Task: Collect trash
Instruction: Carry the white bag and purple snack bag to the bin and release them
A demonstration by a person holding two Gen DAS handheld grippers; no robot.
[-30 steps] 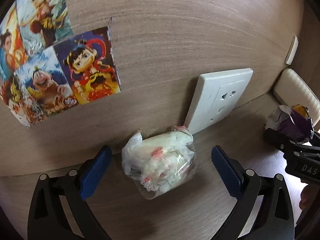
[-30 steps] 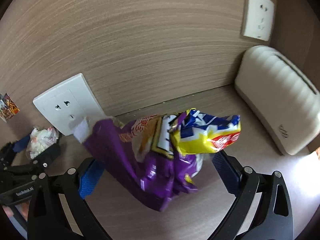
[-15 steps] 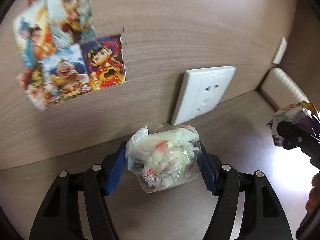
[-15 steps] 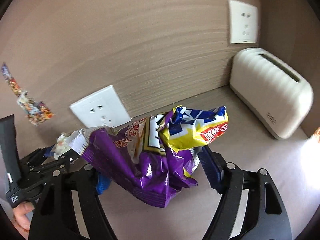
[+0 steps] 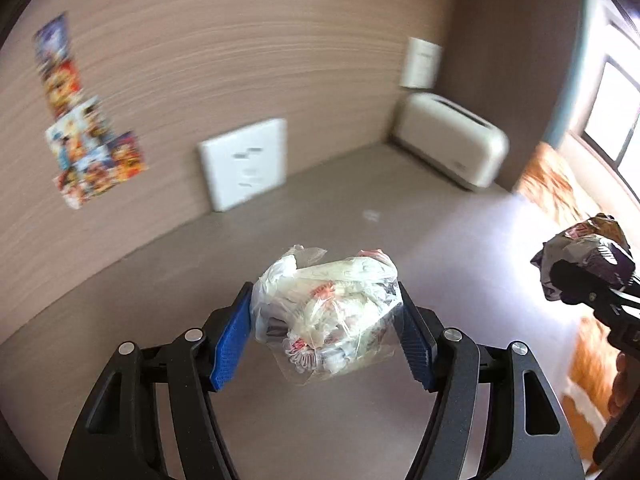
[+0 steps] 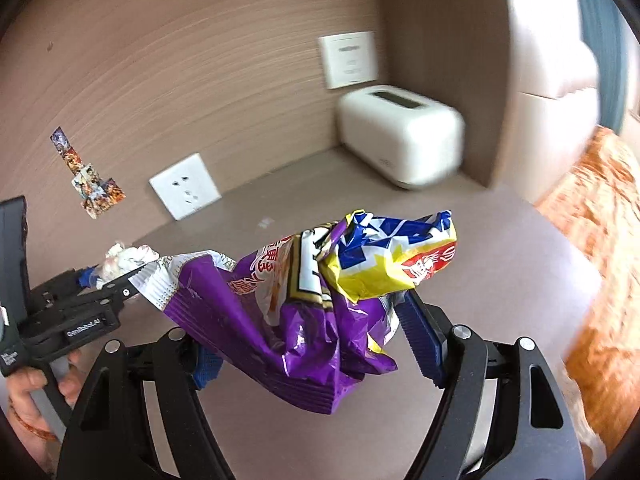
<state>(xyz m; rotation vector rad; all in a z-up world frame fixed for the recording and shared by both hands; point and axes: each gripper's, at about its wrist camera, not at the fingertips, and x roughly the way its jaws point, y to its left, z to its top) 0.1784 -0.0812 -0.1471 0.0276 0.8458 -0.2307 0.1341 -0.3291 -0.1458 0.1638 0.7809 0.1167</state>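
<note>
Both my grippers have closed on their loads and pulled back from the wall since a second ago, when the jaws stood wide around each item on the surface.

Left gripper (image 5: 324, 332): blue pads pressed on either side of a clear plastic bag of crumpled wrappers (image 5: 326, 312), held clear above the brown tabletop (image 5: 360, 208).

Right gripper (image 6: 312, 344): jaws clamped on a crumpled purple snack bag (image 6: 288, 320); a yellow-and-blue packet (image 6: 384, 256) sits bunched on top of it, toward my right finger.

Ahead of both: wall socket (image 5: 244, 164) propped at the wall's foot; white toaster (image 6: 400, 136) further right in the corner; second white plate (image 6: 348, 60) on the wall above it; cartoon stickers (image 5: 88, 152) on the wall to the left.

My left hand (image 6: 28, 396) shows at that view's lower left.
</note>
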